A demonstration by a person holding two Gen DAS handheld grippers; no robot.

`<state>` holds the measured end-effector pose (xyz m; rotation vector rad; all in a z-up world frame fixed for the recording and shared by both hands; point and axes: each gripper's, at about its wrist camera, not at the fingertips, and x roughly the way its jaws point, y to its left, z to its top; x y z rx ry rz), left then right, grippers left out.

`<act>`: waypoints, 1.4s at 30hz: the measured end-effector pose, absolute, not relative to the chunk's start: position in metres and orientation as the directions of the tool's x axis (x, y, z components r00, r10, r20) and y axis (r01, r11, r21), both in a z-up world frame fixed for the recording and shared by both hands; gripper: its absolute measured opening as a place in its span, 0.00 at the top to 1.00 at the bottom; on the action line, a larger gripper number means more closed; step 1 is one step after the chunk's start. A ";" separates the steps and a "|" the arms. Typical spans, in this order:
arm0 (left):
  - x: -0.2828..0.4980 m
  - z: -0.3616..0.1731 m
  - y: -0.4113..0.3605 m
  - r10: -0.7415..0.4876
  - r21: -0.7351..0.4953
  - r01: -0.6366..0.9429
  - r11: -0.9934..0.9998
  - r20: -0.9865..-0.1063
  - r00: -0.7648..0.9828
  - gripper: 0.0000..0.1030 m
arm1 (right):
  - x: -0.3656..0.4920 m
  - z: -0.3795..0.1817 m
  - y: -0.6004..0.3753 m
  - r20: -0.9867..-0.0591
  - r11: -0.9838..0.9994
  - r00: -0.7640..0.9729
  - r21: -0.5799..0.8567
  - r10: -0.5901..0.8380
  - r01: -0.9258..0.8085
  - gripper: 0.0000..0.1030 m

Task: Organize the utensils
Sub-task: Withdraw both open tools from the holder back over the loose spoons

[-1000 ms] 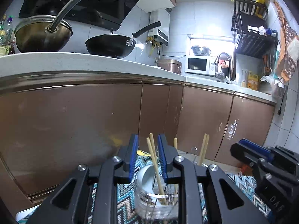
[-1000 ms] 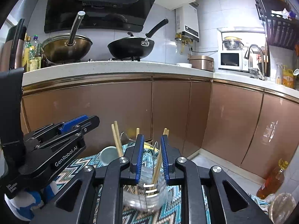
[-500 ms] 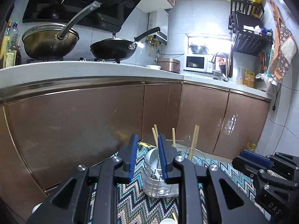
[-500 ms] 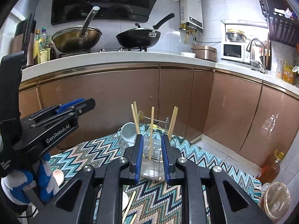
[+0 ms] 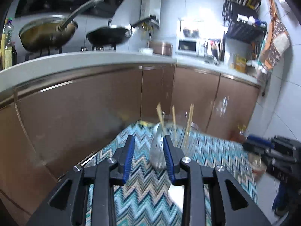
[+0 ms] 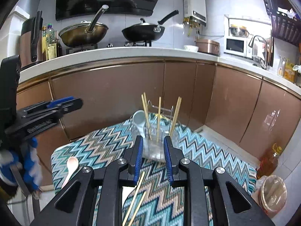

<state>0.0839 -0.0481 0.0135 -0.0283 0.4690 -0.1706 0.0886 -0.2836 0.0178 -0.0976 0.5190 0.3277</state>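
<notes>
The worktop [image 6: 97, 146] wears a zigzag-patterned cloth. On it stand a clear utensil holder [image 6: 156, 143] with upright chopsticks, a pale spoon [image 6: 70, 168] near the left edge, and two loose chopsticks [image 6: 134, 201] in front.

My left wrist camera tilted down over the zigzag cloth [image 5: 143, 188], blurred, right one alongside, both facing the utensil holder [image 6: 156, 141], cabinets [image 6: 112, 94] behind

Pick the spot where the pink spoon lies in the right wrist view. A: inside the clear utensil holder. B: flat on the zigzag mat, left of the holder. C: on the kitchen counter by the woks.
B: the pink spoon lies flat on the zigzag mat, well left of the clear utensil holder, which holds only chopsticks and a white ladle.
</notes>
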 end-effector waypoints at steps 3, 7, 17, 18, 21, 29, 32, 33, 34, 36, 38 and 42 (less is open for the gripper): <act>0.070 0.012 -0.025 -0.162 -0.049 0.159 0.986 -0.501 0.850 0.71 | 0.082 0.017 -0.286 -0.535 0.943 0.797 -0.003 0.280 -0.333 0.78; 0.053 0.007 0.004 -0.155 -0.069 0.140 0.988 -0.548 0.822 0.71 | 0.074 0.013 -0.285 -0.582 0.941 0.762 0.016 0.284 -0.338 0.78; 0.021 -0.015 0.057 -0.156 -0.123 0.100 0.987 -0.633 0.759 0.71 | 0.054 0.012 -0.272 -0.659 0.939 0.695 0.054 0.289 -0.340 0.78; 0.019 -0.017 0.062 -0.158 -0.130 0.096 0.987 -0.640 0.752 0.71 | 0.051 0.012 -0.270 -0.665 0.939 0.688 0.056 0.289 -0.340 0.78; 0.013 -0.024 0.073 -0.159 -0.147 0.082 0.986 -0.654 0.739 0.71 | 0.046 0.012 -0.266 -0.678 0.938 0.677 0.054 0.286 -0.341 0.78; 0.003 -0.047 0.097 -0.173 -0.182 0.063 0.981 -0.689 0.704 0.68 | 0.045 0.001 -0.261 -0.726 0.941 0.629 0.074 0.279 -0.332 0.78; 0.004 -0.055 0.102 -0.185 -0.198 0.061 0.978 -0.704 0.685 0.68 | 0.047 -0.005 -0.261 -0.743 0.942 0.610 0.082 0.275 -0.325 0.78; 0.005 -0.059 0.105 -0.190 -0.204 0.060 0.977 -0.709 0.679 0.68 | 0.048 -0.007 -0.260 -0.749 0.942 0.603 0.084 0.274 -0.324 0.78; 0.006 -0.062 0.107 -0.196 -0.212 0.059 0.975 -0.715 0.671 0.68 | 0.049 -0.009 -0.259 -0.755 0.943 0.597 0.084 0.272 -0.323 0.78; 0.007 -0.069 0.112 -0.212 -0.233 0.057 0.971 -0.725 0.655 0.68 | 0.051 -0.014 -0.258 -0.766 0.943 0.584 0.087 0.269 -0.321 0.78; 0.009 -0.077 0.116 -0.225 -0.250 0.053 0.967 -0.736 0.639 0.68 | 0.052 -0.019 -0.257 -0.775 0.943 0.571 0.091 0.269 -0.321 0.78; 0.013 -0.089 0.121 -0.240 -0.268 0.049 0.962 -0.750 0.617 0.68 | 0.057 -0.031 -0.255 -0.800 0.943 0.538 0.101 0.266 -0.317 0.78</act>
